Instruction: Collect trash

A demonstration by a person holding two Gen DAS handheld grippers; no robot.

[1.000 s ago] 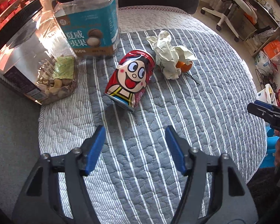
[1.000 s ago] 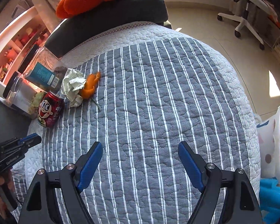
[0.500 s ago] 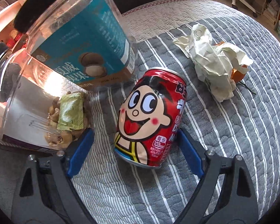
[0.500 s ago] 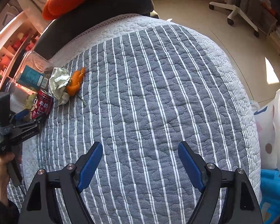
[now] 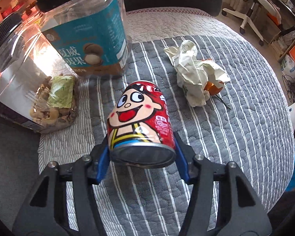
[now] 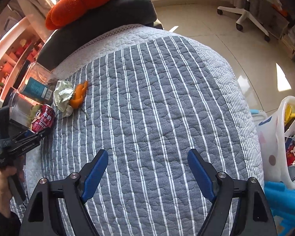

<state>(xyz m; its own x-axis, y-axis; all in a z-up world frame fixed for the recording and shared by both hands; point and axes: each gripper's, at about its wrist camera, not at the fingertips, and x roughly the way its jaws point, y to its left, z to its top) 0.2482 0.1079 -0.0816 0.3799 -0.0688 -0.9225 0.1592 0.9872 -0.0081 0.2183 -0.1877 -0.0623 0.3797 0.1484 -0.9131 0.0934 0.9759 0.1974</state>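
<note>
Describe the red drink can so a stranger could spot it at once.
On the grey quilted cover with white stripes, look near the two clear plastic snack jars. The red drink can lies tipped between the closing blue pads of the left gripper, beside crumpled white paper. Only it bears a grinning cartoon face.
</note>
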